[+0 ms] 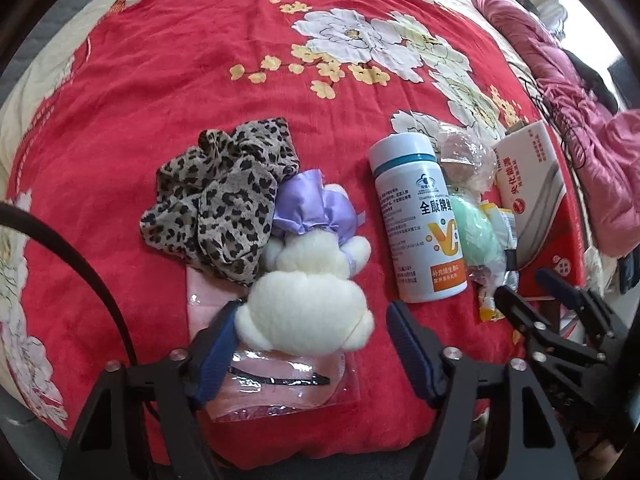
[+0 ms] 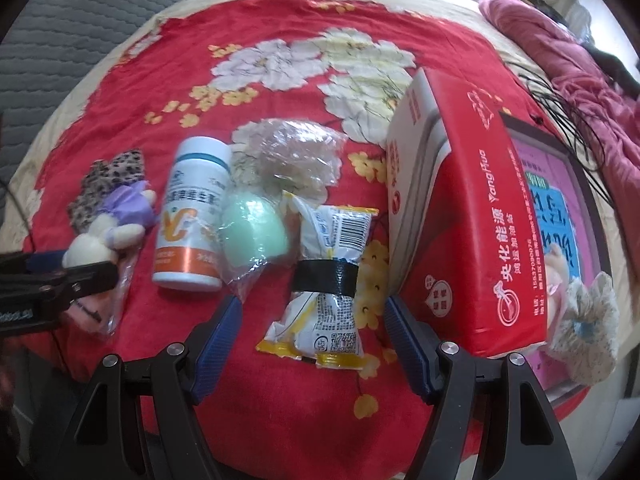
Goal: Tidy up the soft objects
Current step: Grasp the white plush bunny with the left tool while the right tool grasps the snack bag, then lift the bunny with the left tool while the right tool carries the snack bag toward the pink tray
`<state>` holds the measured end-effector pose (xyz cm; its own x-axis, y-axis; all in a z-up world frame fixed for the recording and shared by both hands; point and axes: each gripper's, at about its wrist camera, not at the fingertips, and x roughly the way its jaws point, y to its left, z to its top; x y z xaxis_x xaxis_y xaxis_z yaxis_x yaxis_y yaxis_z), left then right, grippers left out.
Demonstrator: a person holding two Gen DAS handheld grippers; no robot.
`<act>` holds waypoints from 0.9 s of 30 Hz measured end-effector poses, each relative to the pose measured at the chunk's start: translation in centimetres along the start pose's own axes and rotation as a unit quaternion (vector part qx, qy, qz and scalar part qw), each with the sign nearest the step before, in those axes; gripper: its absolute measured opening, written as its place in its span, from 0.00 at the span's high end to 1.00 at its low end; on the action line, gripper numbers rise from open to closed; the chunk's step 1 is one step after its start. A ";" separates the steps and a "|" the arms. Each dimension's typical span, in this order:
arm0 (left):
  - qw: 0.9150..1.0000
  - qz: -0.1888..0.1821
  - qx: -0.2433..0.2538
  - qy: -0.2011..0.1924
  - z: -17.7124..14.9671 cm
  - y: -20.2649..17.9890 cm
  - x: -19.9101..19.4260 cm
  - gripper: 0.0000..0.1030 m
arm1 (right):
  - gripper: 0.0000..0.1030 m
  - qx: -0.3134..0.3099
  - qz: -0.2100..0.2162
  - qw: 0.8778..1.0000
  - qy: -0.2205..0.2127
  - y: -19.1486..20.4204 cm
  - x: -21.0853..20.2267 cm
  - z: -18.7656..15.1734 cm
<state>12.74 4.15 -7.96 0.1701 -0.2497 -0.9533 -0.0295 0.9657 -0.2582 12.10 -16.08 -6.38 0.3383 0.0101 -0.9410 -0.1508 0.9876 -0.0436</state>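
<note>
A cream plush toy in a purple dress [image 1: 308, 280] lies on the red floral blanket [image 1: 160, 92], its head between the fingers of my open left gripper [image 1: 316, 328]. A leopard-print scrunchie [image 1: 224, 196] lies against it at the far left. A pink item in clear wrap [image 1: 280, 384] lies under the toy. My right gripper [image 2: 314, 320] is open around a yellow-white snack packet with black tape [image 2: 324, 280]. A green sponge in plastic [image 2: 256, 232] and a beige bagged item [image 2: 296, 156] lie beyond. A floral scrunchie [image 2: 588, 328] lies on a book at the right.
A white vitamin bottle [image 1: 416, 216] lies between the plush toy and the green sponge. A red and white box [image 2: 464, 216] stands right of the packet, on a pink book [image 2: 556, 200]. Black cables [image 2: 568, 104] and a pink quilt [image 2: 580, 52] lie at the far right.
</note>
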 end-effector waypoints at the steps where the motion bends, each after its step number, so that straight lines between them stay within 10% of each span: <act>1: 1.000 -0.007 -0.005 0.001 0.0 0.2 0.0 0.36 | 0.28 -0.006 -0.009 1.000 0.002 0.3 0.2 0.1; 14: 0.999 -0.035 -0.005 0.004 -0.2 -0.2 -0.4 0.45 | 0.34 -0.018 -0.117 0.992 0.037 3.1 4.6 0.4; 27: 1.000 -0.002 -0.005 0.010 0.5 -1.1 1.7 0.51 | 0.54 0.040 0.022 0.998 0.037 -0.6 3.5 -1.0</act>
<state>13.55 2.75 -9.20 0.1497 -0.2555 -0.9551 -0.0391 0.9638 -0.2639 12.46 -16.76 -10.00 0.2637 0.0447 -0.9636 -0.0874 0.9959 0.0222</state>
